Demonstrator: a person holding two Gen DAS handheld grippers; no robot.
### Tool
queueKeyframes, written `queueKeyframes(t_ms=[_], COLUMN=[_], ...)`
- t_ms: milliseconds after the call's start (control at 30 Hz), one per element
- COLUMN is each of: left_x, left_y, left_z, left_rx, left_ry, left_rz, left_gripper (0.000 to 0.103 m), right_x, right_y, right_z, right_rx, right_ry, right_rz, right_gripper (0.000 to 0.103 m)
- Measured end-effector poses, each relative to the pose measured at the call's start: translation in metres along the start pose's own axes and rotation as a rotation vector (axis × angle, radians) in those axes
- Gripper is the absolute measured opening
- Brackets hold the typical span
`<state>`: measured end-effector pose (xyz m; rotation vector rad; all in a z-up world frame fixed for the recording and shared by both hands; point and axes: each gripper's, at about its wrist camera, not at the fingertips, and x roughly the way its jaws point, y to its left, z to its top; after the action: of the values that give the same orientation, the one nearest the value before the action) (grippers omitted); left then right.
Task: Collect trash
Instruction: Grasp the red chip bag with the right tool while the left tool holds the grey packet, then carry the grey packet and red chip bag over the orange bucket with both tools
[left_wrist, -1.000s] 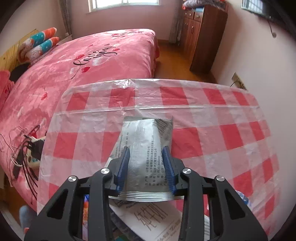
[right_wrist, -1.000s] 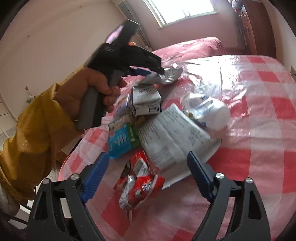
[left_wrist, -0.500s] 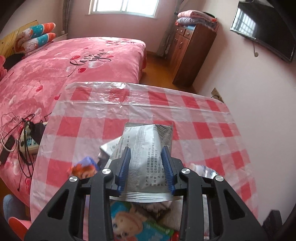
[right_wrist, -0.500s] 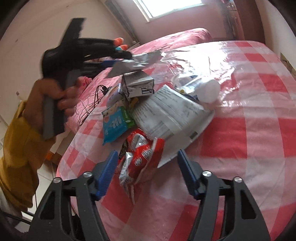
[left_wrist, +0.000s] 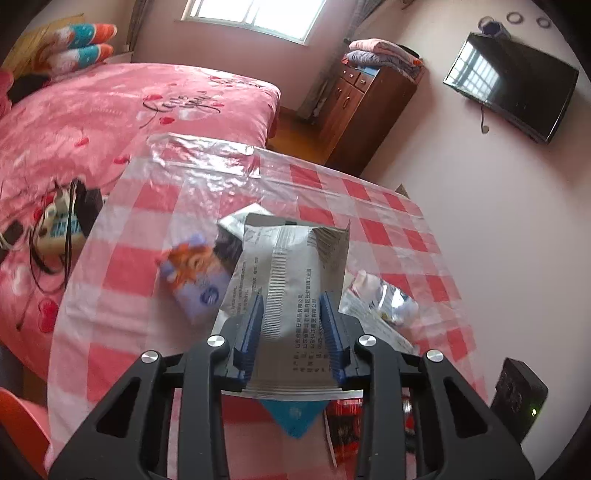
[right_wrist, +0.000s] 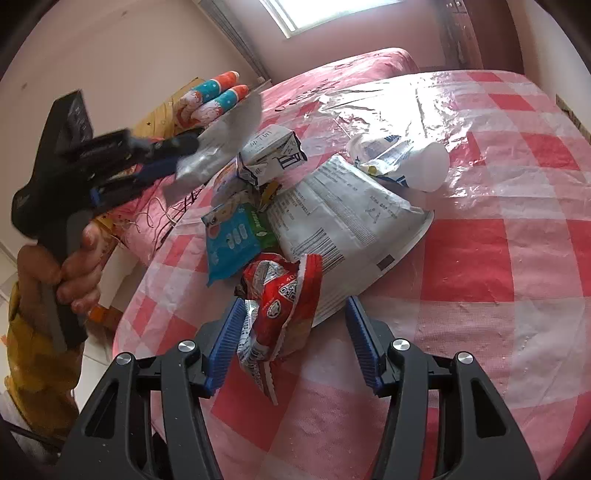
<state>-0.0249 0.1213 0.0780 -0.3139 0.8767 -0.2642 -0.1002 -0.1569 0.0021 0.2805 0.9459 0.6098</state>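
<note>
My left gripper (left_wrist: 291, 321) is shut on a silver foil packet (left_wrist: 291, 280) and holds it above the table's left side; the packet also shows in the right wrist view (right_wrist: 218, 147). My right gripper (right_wrist: 293, 343) is open, its jaws on either side of a red snack wrapper (right_wrist: 282, 295) lying on the checked tablecloth (right_wrist: 498, 258). Behind the wrapper lie a large white printed bag (right_wrist: 343, 225), a blue-green wipes pack (right_wrist: 236, 236), a crushed carton (right_wrist: 269, 155) and a white plastic cup (right_wrist: 406, 162).
A purple cartoon pack (left_wrist: 192, 277) and crumpled clear plastic (left_wrist: 380, 299) lie under the left gripper. A pink bed (left_wrist: 110, 110) stands beyond the table, with a power strip and cables (left_wrist: 55, 221) on it. A wooden cabinet (left_wrist: 365, 107) and wall TV (left_wrist: 513, 85) are at the far right.
My left gripper lifted the foil packet up and back toward the table's left edge. My right gripper moved forward and narrowed around the red wrapper.
</note>
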Motion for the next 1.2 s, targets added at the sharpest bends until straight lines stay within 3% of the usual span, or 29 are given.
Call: queueKeyframes(t_ms=[267, 433, 533, 600, 700, 800, 900, 1000, 1033, 1067, 1200], left_x=[-0.013, -0.009, -0.008, -0.006, 0.0, 0.01, 0.02, 0.022, 0.023, 0.023, 0.021], left_y=[0.015, 0.014, 0.012, 0.013, 0.013, 0.015, 0.022, 0.029, 0.031, 0.032, 0.033], left_z=[-0.039, -0.056, -0.06, -0.061, -0.065, -0.07, -0.072, -0.075, -0.077, -0.079, -0.085], left_rx=[-0.028, 0.023, 0.076, 0.102, 0.145, 0.183, 0.153, 0.113, 0.099, 0.089, 0.071], left_ry=[0.042, 0.067, 0.041, 0.025, 0.031, 0.048, 0.064, 0.06, 0.058, 0.055, 0.035], left_rz=[-0.068, -0.056, 0.001, 0.028, 0.036, 0.053, 0.041, 0.004, -0.004, -0.004, -0.005], left_gripper=[0.031, 0.032, 0.049, 0.066, 0.077, 0.078, 0.078, 0.077, 0.077, 0.073, 0.07], right_x=[-0.005, 0.001, 0.008, 0.013, 0.016, 0.018, 0.019, 0.02, 0.02, 0.02, 0.019], right_y=[0.012, 0.02, 0.024, 0.024, 0.022, 0.017, 0.014, 0.012, 0.012, 0.011, 0.012], right_z=[-0.009, -0.015, -0.015, -0.013, -0.009, -0.004, -0.002, 0.0, 0.0, 0.001, 0.0], right_rx=[-0.06, -0.08, -0.081, -0.052, -0.027, 0.031, 0.056, 0.068, 0.067, 0.071, 0.077], right_ry=[-0.026, 0.011, 0.034, 0.046, 0.045, 0.041, 0.032, 0.028, 0.027, 0.027, 0.02], right_rz=[-0.014, -0.008, -0.002, 0.026, 0.056, 0.107, 0.109, 0.08, 0.058, 0.051, 0.038], right_gripper=[0.04, 0.039, 0.041, 0.043, 0.051, 0.061, 0.062, 0.053, 0.043, 0.04, 0.037])
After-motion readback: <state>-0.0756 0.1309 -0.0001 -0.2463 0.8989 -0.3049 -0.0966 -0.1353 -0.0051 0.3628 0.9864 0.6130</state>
